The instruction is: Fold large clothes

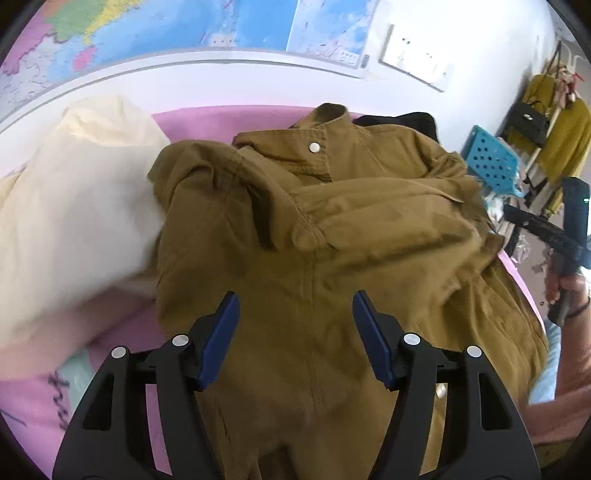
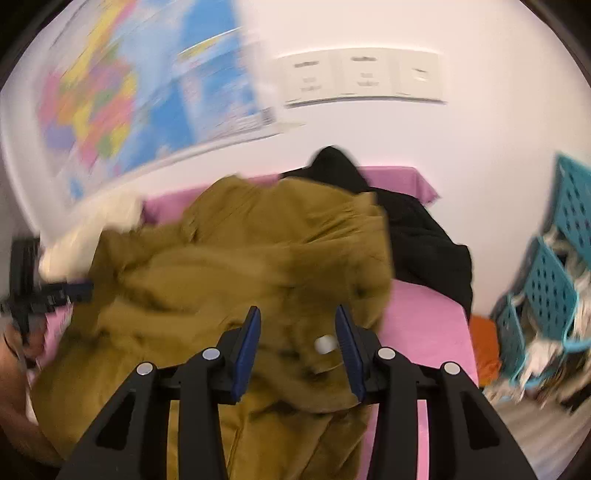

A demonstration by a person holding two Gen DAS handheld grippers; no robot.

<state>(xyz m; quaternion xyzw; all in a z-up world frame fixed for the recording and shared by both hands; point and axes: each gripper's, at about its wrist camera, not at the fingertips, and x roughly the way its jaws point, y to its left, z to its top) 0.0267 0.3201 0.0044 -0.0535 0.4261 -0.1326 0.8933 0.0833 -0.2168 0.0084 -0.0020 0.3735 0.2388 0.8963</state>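
Note:
A brown jacket [image 1: 314,229] lies spread face up on the pink-covered surface [image 1: 207,118], with its collar and a silver snap [image 1: 314,147] at the far end. My left gripper [image 1: 295,310] hovers over the jacket's lower front, open, with nothing pinched between its blue pads. In the right wrist view my right gripper [image 2: 297,317] is over rumpled jacket cloth [image 2: 240,266], its jaws apart around a white snap [image 2: 325,344] without pressing on it. Each gripper shows at the edge of the other's view: the right gripper [image 1: 517,218] in a hand, the left gripper [image 2: 83,289] at the jacket's left side.
A cream garment [image 1: 74,192] is heaped left of the jacket and a black garment [image 2: 417,236] lies behind it to the right. Blue perforated baskets [image 2: 554,280] and a clothes rack [image 1: 554,129] stand off the right side. A map [image 1: 147,29] hangs on the wall behind.

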